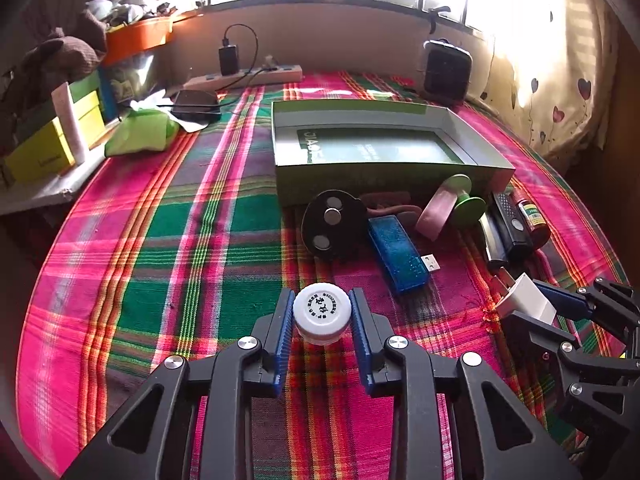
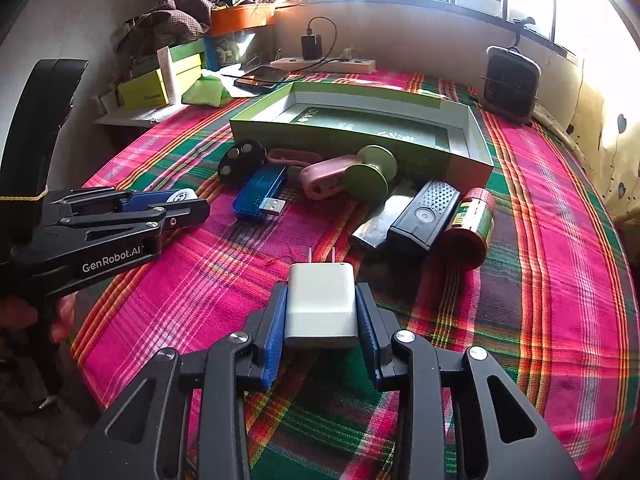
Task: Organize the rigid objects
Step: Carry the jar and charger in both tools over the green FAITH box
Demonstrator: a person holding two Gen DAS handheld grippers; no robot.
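Left wrist view: a small white round-capped plastic jar [image 1: 322, 312] is pinched between the blue pads of the left tool [image 1: 322, 322], in front of the open green cardboard box [image 1: 384, 178] on the pink-and-green plaid cloth [image 1: 180, 240]. Right wrist view: a white two-pronged wall charger [image 2: 320, 306] is clamped by the right tool [image 2: 321, 320], also in front of that box. Between box and tools, a translucent blue USB stick [image 2: 260, 196] and a red-capped green-labelled bottle [image 2: 470, 226] are seen lying on the cloth.
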